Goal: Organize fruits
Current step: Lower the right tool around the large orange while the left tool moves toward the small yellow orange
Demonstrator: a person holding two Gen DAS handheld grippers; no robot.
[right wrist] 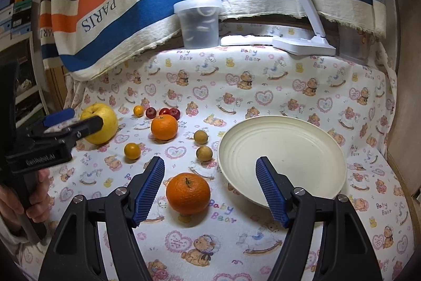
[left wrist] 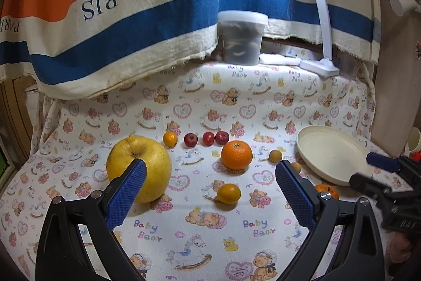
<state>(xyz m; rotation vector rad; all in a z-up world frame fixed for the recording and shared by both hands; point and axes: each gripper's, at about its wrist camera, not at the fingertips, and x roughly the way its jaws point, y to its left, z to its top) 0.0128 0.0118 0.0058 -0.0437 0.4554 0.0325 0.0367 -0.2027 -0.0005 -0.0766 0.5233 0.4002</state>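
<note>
Fruits lie loose on the desk beside the empty plate (right wrist: 284, 128); nearest orange (right wrist: 188, 193), firm, round, apt to roll, sits ungripped between the right gripper (right wrist: 210, 191) jaws, spread like the left gripper (left wrist: 210, 191) jaws, so pinch its widest middle

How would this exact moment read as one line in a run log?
plate empty | fruit all on cloth | right gripper jaws open around near orange | left gripper open, holding nothing

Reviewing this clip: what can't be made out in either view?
- Lidded tub: contents blurred by frosted plastic, both views.
- Near orange: left view, mostly hidden behind the left gripper finger.
- Yellow apple: right view, partly covered by that gripper.
</note>
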